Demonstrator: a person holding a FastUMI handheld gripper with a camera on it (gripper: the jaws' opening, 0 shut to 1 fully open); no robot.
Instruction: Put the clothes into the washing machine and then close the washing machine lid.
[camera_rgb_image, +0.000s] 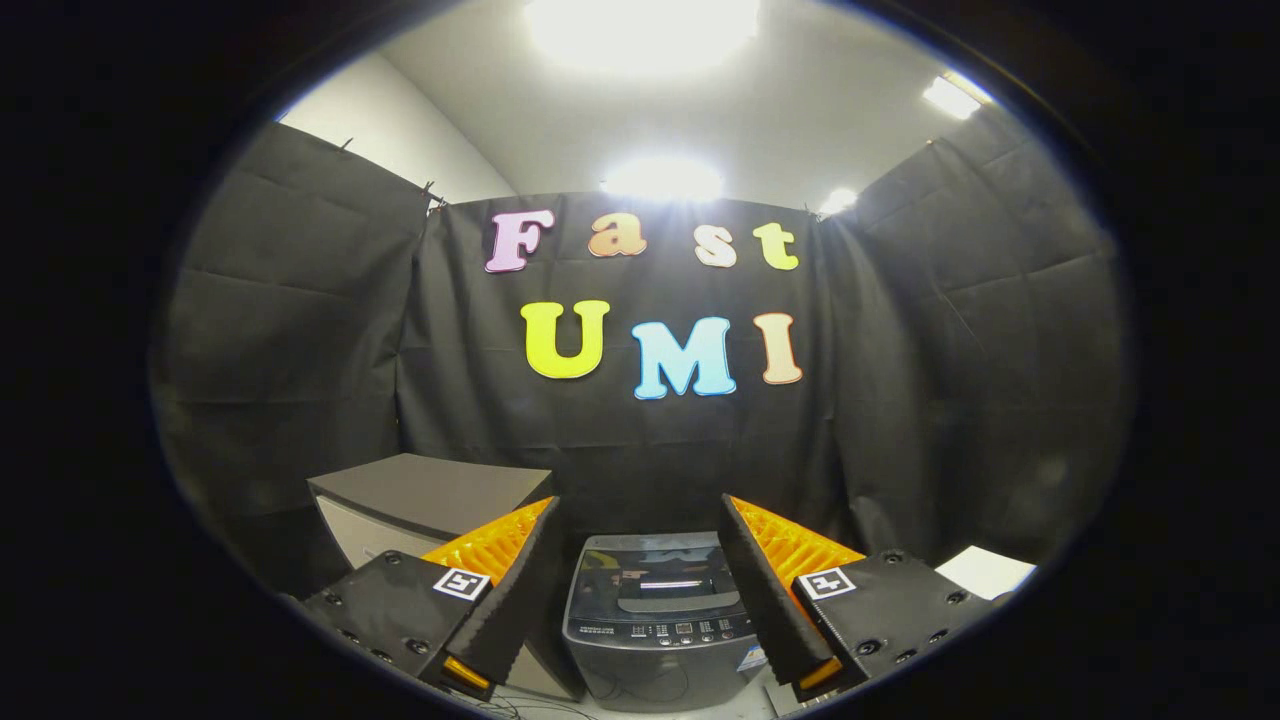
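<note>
A grey top-loading washing machine (655, 615) stands on the floor ahead of me, seen between my two fingers. Its dark glossy lid (660, 575) lies flat and shut, with the control panel along the near edge. My gripper (640, 520) is open, its orange-backed black fingers (505, 590) spread wide on either side of the machine with nothing between them. The gripper hangs well short of and above the machine.
A grey-topped white cabinet (430, 505) stands left of the washer. A white sheet-like thing (985, 572) lies at the right beyond the right finger. Cables (520, 705) lie on the floor in front of the machine. Black cloth walls close off the booth behind.
</note>
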